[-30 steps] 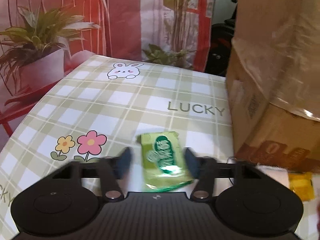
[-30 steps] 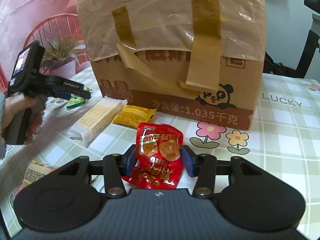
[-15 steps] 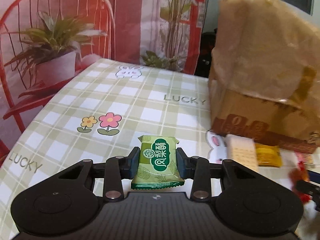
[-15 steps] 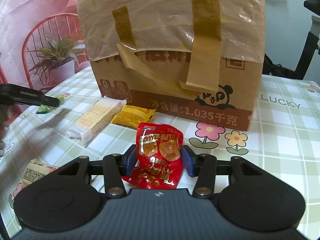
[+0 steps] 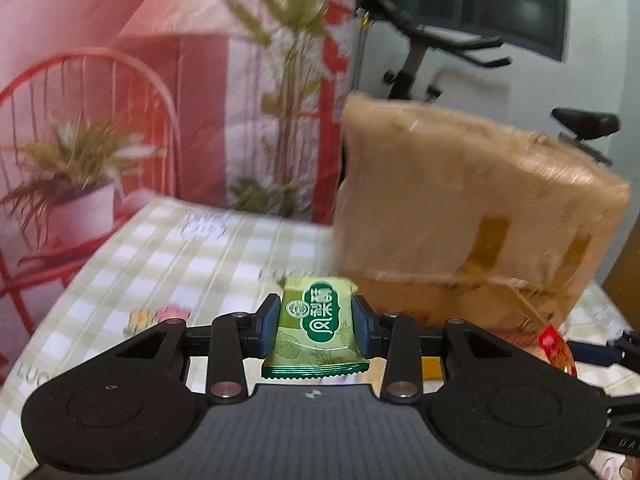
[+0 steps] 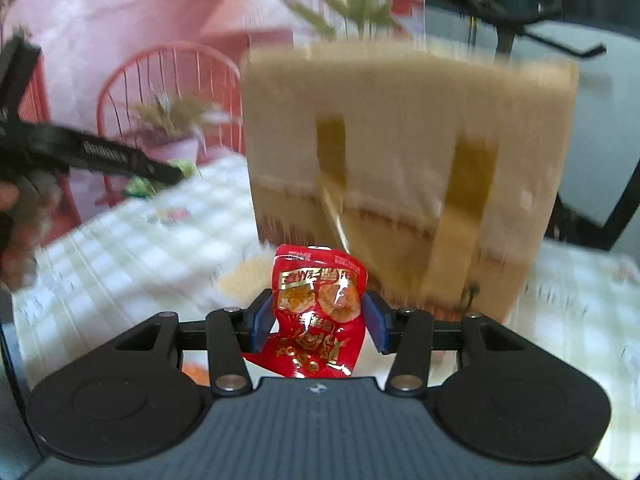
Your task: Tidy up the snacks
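My left gripper (image 5: 316, 322) is shut on a green snack packet (image 5: 314, 326), held in the air above the checked tablecloth (image 5: 168, 264). My right gripper (image 6: 318, 320) is shut on a red snack packet (image 6: 318, 308), also lifted off the table. A big cardboard box (image 5: 460, 220) wrapped in plastic and brown tape stands just ahead of both grippers (image 6: 400, 168). In the right wrist view the left gripper (image 6: 92, 156) shows at the left with the green packet (image 6: 140, 186) at its tip, a hand behind it. The red packet (image 5: 554, 344) peeks in at the left wrist view's right edge.
A yellow packet (image 5: 432, 366) lies on the table near the box's base. A red wire chair with a potted plant (image 5: 76, 184) stands beyond the table's left edge. An exercise bike (image 5: 440, 52) is behind the box. Both views are motion-blurred.
Both grippers have risen with their packets, lifting them off the table. The left one has also swung toward the box, which now fills more of its view.
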`<control>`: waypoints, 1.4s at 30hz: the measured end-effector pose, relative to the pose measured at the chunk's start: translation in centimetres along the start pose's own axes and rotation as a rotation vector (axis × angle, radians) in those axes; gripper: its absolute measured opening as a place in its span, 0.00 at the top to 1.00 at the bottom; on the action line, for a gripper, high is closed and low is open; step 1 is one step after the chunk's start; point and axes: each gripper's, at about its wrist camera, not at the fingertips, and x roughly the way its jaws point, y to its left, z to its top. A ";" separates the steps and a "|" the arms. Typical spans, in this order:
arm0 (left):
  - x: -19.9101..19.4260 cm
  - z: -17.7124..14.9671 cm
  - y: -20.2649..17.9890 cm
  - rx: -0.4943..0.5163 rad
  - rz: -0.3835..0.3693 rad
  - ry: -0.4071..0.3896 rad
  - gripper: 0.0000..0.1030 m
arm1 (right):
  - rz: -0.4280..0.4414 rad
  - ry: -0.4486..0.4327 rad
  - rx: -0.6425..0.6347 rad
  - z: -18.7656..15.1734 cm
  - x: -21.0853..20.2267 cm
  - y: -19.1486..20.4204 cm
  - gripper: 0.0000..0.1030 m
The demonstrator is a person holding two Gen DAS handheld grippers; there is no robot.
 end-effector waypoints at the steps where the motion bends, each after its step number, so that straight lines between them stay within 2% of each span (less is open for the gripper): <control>1: -0.4 0.8 -0.3 0.004 -0.009 -0.022 0.61 | 0.000 -0.032 -0.006 1.0 -0.7 0.1 0.52; 2: -0.7 1.5 -0.6 0.009 -0.014 -0.041 0.69 | 0.001 -0.061 -0.012 1.8 -1.2 0.2 0.52; 3: -1.0 2.3 -0.9 0.016 -0.019 -0.061 0.70 | 0.001 -0.092 -0.016 2.8 -1.8 0.3 0.52; 8: -2.1 6.6 -2.7 0.041 -0.047 -0.155 0.70 | -0.006 -0.198 -0.041 8.0 -3.0 0.0 0.52; 12: -1.5 9.2 -3.9 0.027 -0.079 -0.181 0.70 | -0.037 -0.243 -0.049 11.7 -2.5 -1.7 0.52; 16: -0.9 10.9 -3.0 0.023 -0.060 -0.193 0.69 | -0.079 -0.253 -0.062 14.1 -1.7 -3.7 0.52; 18: -0.4 10.4 -1.2 -0.010 -0.073 -0.159 0.52 | -0.080 -0.247 -0.051 14.7 -1.2 -4.5 0.52; 19: -0.1 9.7 -0.2 -0.038 -0.068 -0.134 0.37 | -0.080 -0.243 -0.045 14.7 -1.0 -4.9 0.52; 20: 0.4 8.8 0.8 -0.065 -0.058 -0.109 0.33 | -0.080 -0.238 -0.040 14.7 -0.8 -5.2 0.52; 23: 1.9 5.1 3.0 -0.158 -0.026 0.014 0.33 | -0.078 -0.245 0.011 13.8 -0.7 -5.8 0.52; 25: 3.0 2.3 3.9 -0.213 -0.028 0.093 0.33 | -0.044 -0.261 0.028 12.8 -1.3 -5.3 0.52; 30: 6.4 -3.5 3.9 -0.355 -0.021 0.281 0.33 | -0.019 -0.246 0.015 10.2 -1.4 -2.9 0.51; 37: 9.4 -4.8 3.7 -0.388 0.014 0.357 0.33 | 0.016 -0.168 0.075 6.7 -0.3 -1.7 0.51; 42: 10.1 -4.9 1.8 -0.293 0.030 0.335 0.33 | 0.014 -0.155 0.114 5.9 0.0 -2.5 0.51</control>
